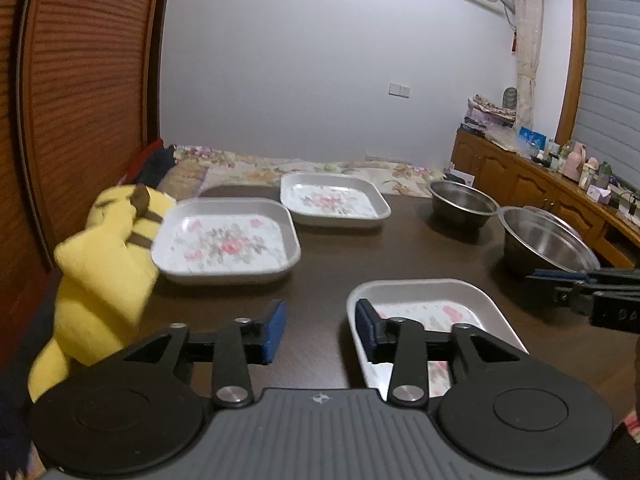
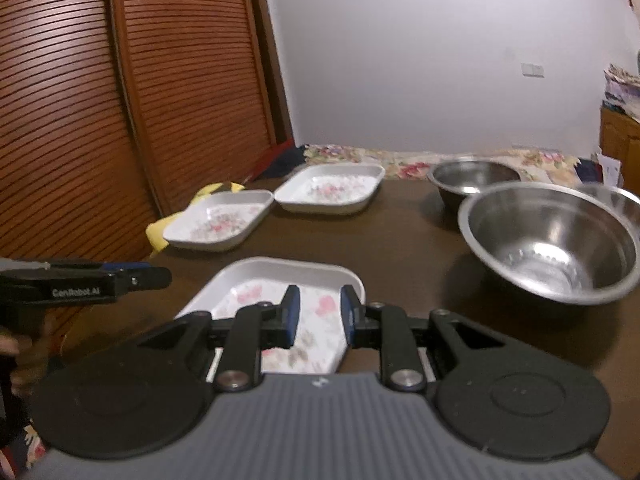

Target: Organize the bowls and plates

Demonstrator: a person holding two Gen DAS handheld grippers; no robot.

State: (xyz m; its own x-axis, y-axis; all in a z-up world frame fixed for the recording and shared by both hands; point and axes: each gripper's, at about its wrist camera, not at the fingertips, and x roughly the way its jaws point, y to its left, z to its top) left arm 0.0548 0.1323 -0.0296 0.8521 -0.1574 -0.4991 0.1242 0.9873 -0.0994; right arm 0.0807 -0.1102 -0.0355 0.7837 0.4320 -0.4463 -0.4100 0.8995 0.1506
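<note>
Three white square plates with a flower print lie on the dark table: a near plate [image 1: 440, 304] [image 2: 256, 292], a left plate [image 1: 226, 240] [image 2: 218, 220] and a far plate [image 1: 334, 200] [image 2: 330, 190]. Two steel bowls stand to the right, a large one [image 1: 548, 244] [image 2: 548, 244] and a smaller one [image 1: 462, 200] [image 2: 472, 180] behind it. My left gripper [image 1: 320, 330] [image 2: 136, 276] is open at the near plate's left rim, with only bare table between its pads. My right gripper [image 2: 320, 316] [image 1: 580, 288] hovers over that plate's right side, its jaws slightly apart and holding nothing.
A yellow plush toy [image 1: 104, 260] [image 2: 160, 232] leans at the table's left edge beside the left plate. Brown louvred doors [image 2: 120, 100] stand on the left. A flowered bed cover [image 1: 280, 164] lies beyond the table, and a cluttered wooden sideboard [image 1: 540, 184] runs along the right.
</note>
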